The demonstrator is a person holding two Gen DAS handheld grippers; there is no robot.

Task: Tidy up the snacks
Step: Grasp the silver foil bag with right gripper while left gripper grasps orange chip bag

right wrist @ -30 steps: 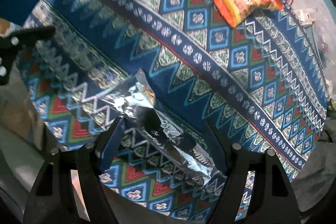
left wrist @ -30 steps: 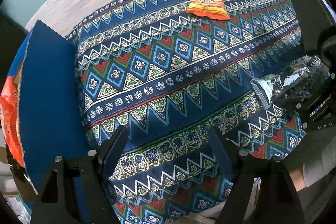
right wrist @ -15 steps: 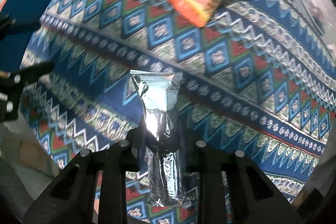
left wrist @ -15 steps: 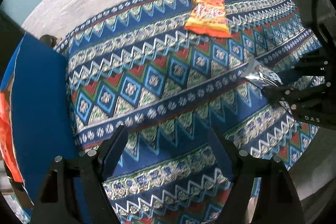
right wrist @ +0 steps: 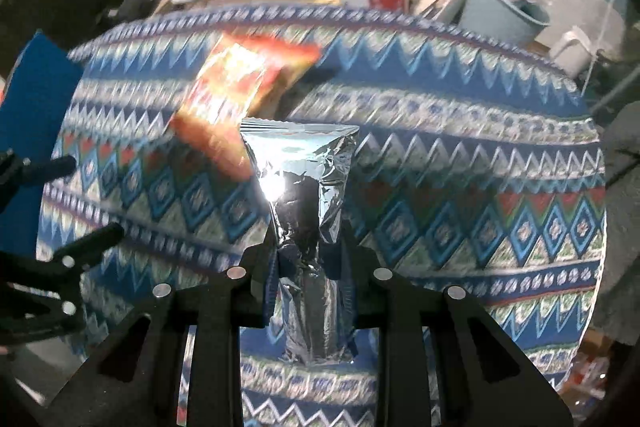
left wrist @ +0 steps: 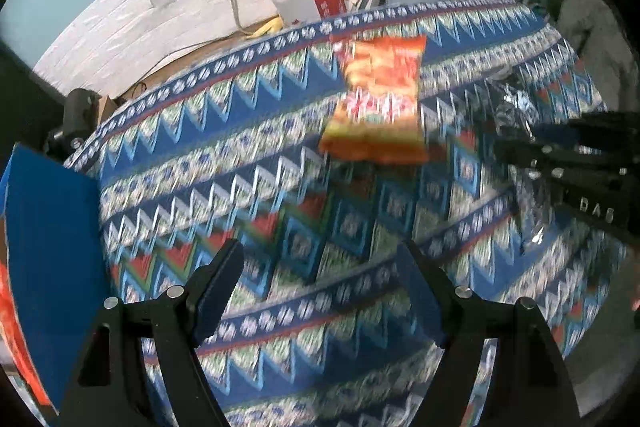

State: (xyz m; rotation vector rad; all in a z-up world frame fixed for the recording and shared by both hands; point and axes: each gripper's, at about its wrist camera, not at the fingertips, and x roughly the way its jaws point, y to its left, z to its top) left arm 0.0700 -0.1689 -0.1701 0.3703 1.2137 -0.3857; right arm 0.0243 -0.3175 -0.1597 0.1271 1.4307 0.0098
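Two snack packets show: the right claw (right wrist: 306, 269) is clamped on a silver foil packet (right wrist: 300, 183), just beside the orange chip bag (left wrist: 378, 103) on the patterned surface (left wrist: 240, 155); the left claw (left wrist: 320, 291) stands apart, empty.

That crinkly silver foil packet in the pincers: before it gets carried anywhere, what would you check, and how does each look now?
1. Right gripper jaws clamped on the crinkly silver foil packet: ok.
2. Packet hanging whole, untorn: ok.
3. Left gripper jaws open, nothing between them: ok.
4. Orange printed snack bag lying apart on the patterned blue tablecloth, out of the grip: ok.
5. Blue box at the table's left edge, room inside: cannot tell.
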